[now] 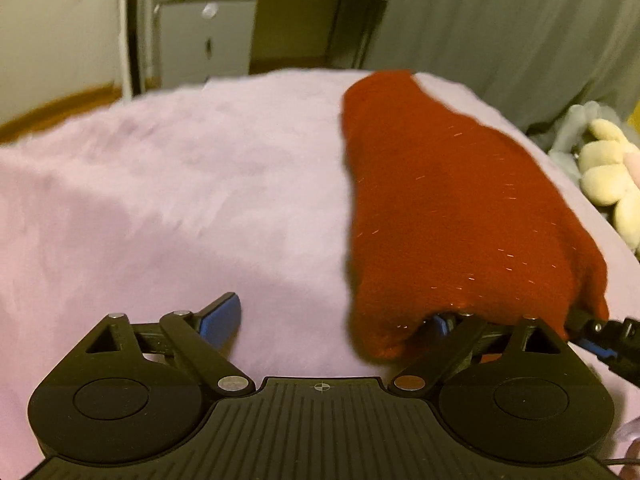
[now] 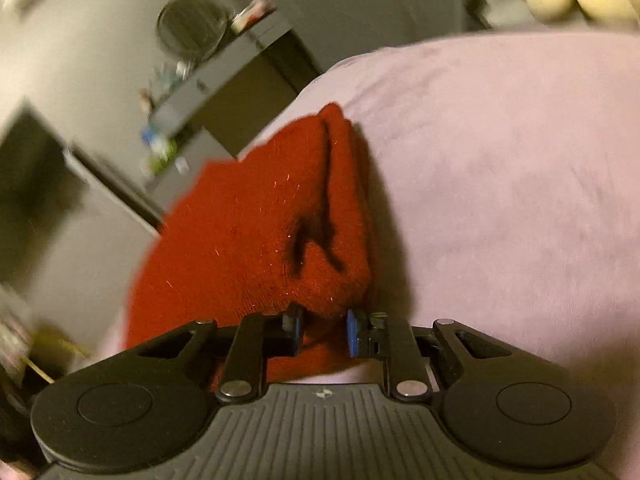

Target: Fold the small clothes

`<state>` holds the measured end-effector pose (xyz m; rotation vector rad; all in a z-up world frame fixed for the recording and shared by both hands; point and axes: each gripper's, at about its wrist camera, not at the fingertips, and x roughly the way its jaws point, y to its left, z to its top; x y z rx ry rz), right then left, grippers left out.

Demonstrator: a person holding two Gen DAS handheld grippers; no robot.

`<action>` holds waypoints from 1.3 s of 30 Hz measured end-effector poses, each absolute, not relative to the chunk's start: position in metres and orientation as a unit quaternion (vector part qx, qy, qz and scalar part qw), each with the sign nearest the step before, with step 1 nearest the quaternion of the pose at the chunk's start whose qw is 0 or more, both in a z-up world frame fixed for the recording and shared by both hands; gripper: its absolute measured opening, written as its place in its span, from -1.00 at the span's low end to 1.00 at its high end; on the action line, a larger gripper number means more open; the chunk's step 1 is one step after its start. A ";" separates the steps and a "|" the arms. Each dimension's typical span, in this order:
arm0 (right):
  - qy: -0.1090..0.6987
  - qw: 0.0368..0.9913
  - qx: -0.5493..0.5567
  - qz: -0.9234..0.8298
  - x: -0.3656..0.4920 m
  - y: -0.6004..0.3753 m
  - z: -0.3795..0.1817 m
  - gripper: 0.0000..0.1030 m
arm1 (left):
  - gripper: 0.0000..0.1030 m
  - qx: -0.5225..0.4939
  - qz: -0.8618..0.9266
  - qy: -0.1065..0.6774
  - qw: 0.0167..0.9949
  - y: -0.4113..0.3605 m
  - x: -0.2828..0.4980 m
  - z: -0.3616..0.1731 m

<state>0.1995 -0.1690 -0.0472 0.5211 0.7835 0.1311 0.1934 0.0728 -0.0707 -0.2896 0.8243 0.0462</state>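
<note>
**Red knit garment pinched at its near end on the lilac blanket**

A red knitted garment [image 1: 448, 208], flecked with glittery thread, is seen lying lengthwise on a fuzzy lilac blanket [image 1: 168, 184], stretched from the blanket's near edge towards its far edge, closer to the right side in the left wrist view. In the right wrist view it is shown doubled over, with a fold ridge running along its length.

The right gripper [image 2: 325, 330] is seen with its blue pads drawn close on the garment's near end; the cloth is caught between them and bunched there.

The left gripper [image 1: 336, 320] is spread wide. Its left finger [image 1: 222, 318] is held over bare blanket, while its right finger is covered by the garment's near end, so that only a sliver of blue pad is shown. No pinch is made by it.

Beyond the blanket's right edge a pale yellow plush toy [image 1: 608, 176] is visible; past the far edge a grey cabinet [image 1: 204, 40] is seen, blurred.
</note>
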 end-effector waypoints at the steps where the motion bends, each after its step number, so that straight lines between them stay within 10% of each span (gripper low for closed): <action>1: 0.379 0.891 0.241 0.062 0.199 -0.170 -0.044 -0.43 | 0.84 -0.153 0.021 0.403 0.902 0.077 0.193 -0.072; 9: 0.282 0.942 0.171 0.063 0.175 -0.168 0.021 -0.18 | 0.80 -0.138 0.051 0.366 0.919 0.092 0.160 -0.034; 16: 0.336 0.937 0.081 0.050 0.199 -0.126 -0.019 -0.68 | 0.84 -0.106 0.026 0.336 0.935 0.071 0.181 -0.004; 30: 0.338 0.938 0.045 0.055 0.179 -0.128 -0.028 -0.67 | 0.89 -0.010 0.101 0.408 0.907 0.059 0.187 -0.044; 36: 0.401 0.910 0.079 0.066 0.133 -0.126 -0.012 -0.13 | 0.91 -0.018 0.068 0.392 0.917 0.044 0.146 -0.022; 39: 0.414 0.906 0.060 0.064 0.120 -0.122 0.000 0.45 | 0.96 -0.015 0.058 0.385 0.921 0.036 0.135 -0.014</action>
